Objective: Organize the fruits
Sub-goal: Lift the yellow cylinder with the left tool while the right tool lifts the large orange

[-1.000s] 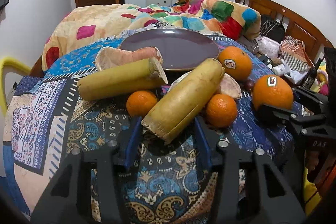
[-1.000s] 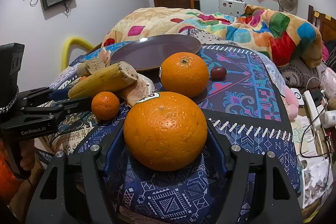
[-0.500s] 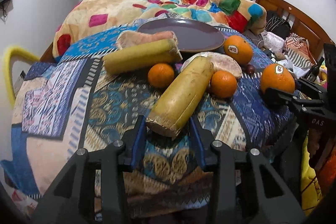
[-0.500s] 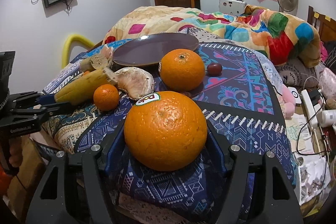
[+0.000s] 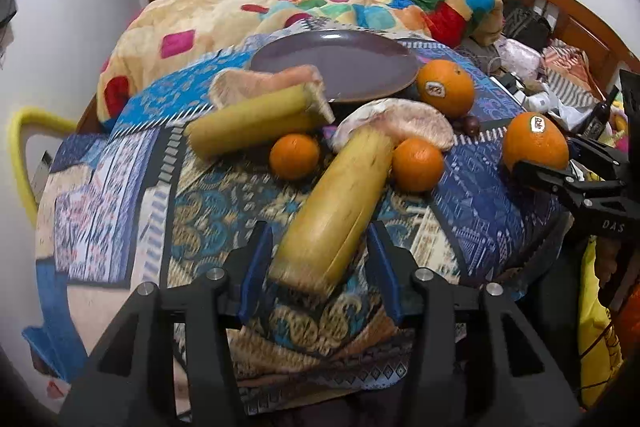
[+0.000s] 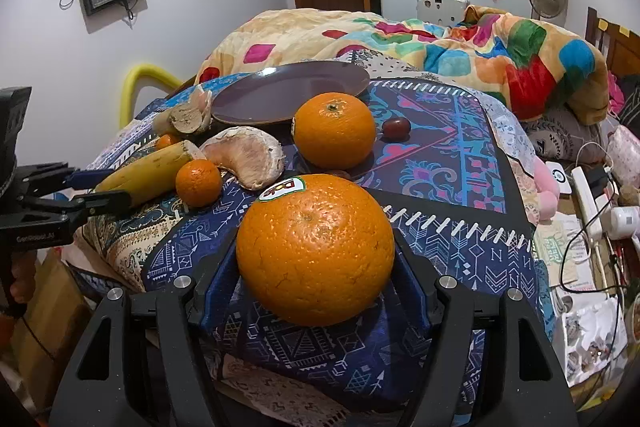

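Left gripper [image 5: 318, 259]: spread wide, blue fingers [image 5: 256, 267] either side of the cut end of a banana [image 5: 340, 203]; a gap shows on each side, neither finger touching. The banana runs forward and slightly right from the jaws, its far end against a pomelo wedge [image 5: 394, 125].

Right gripper [image 6: 316, 267]: its fingers flank a stickered orange [image 6: 316, 251] that fills the span; whether the pads press the peel cannot be told. The orange sits at the near edge of the cloth [image 6: 452, 251], which drops away just below the jaws.

Ahead of the left gripper:
- small orange [image 5: 294, 155], just left of the banana, not quite touching.
- second small orange [image 5: 417, 165], touching the banana's right side.
- second banana [image 5: 256, 125], lying crosswise beyond, cut end toward the plate [image 5: 336, 65].
- another pomelo wedge [image 5: 266, 83], behind that banana, at the plate's near rim.
- second large orange [image 5: 445, 89], forward right, beside the plate's rim.
- dark small fruit [image 5: 469, 125], just nearer than that orange.

Open room: bare cloth to the left of the left gripper, out to the rounded edge. Ahead and right of the right gripper, bare patterned cloth up to the quilt [image 6: 440, 43]. The plate lies at the far edge, bare.
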Available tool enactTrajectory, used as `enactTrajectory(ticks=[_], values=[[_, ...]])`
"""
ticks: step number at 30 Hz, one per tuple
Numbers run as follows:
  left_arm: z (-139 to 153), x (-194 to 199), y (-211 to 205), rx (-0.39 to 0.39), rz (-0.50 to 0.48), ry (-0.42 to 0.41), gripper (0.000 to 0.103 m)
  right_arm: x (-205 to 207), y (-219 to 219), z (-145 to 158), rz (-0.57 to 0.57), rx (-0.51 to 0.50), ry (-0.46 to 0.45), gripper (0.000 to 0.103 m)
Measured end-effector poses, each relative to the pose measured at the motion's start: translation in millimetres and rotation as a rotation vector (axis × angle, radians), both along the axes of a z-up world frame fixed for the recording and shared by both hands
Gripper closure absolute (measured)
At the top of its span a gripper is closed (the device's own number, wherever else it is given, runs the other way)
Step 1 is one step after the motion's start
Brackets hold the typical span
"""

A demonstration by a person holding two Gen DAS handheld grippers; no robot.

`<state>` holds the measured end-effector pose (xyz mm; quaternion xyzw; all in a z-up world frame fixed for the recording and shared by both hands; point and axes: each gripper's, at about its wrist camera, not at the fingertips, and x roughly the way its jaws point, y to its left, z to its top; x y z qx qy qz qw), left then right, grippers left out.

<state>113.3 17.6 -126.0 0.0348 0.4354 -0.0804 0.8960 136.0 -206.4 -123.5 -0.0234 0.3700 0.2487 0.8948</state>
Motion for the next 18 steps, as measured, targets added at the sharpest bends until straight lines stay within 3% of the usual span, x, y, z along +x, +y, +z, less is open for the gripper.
enactTrajectory(ticks=[11, 18], values=[[-11, 40, -21, 0.041, -0.107, 0.065, 0.054, 7, -4, -1, -0.002, 0.0, 0.008, 0.036], [-14, 39, -20, 0.041, -0.129, 0.061, 0.056, 9, -1, 3, 0.008, -0.004, 0.001, 0.036]])
